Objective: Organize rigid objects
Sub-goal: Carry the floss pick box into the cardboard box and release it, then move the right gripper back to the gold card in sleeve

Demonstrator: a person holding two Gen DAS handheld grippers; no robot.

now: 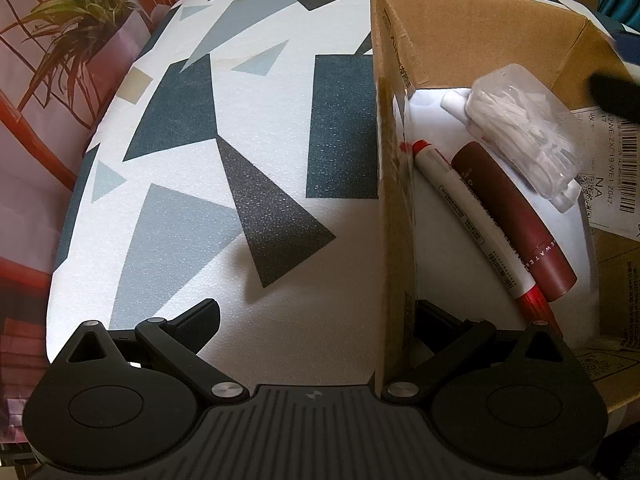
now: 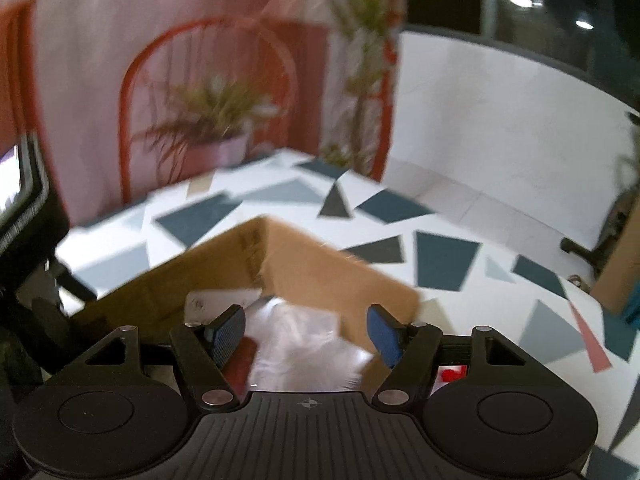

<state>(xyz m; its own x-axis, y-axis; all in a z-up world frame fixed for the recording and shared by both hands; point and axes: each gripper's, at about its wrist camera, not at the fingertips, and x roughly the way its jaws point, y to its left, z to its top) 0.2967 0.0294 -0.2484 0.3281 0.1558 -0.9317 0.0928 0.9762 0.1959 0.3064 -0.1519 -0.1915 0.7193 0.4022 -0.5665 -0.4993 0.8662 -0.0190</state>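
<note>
My left tool [image 1: 316,320] straddles the near wall of the open brown cardboard box [image 1: 394,208]: one black finger [image 1: 196,320] stands outside over the worktop, the other sits inside the box, mostly hidden by the wall, and whether the pads press on the cardboard I cannot tell. Just past that inner finger, on the white liner in the box, a white marker with red ends [image 1: 476,224] and a dark red cylindrical tube [image 1: 516,220] lie side by side, touching along their length. Beyond them a clear plastic packet of white pieces [image 1: 524,128] rests tilted over the tube's far end.

My right tool [image 2: 306,336] is released, its blue-padded fingers [image 2: 228,336] spread apart above the box, with the clear packet [image 2: 304,344] lying blurred below and between them, not pinched. The dark red tube [image 2: 242,360] shows beside the left pad.

The box stands on the white worktop with blue and grey geometric patches [image 1: 260,128]. Farther off, a potted green plant [image 1: 80,20] stands before a red metal chair frame [image 2: 208,92].
</note>
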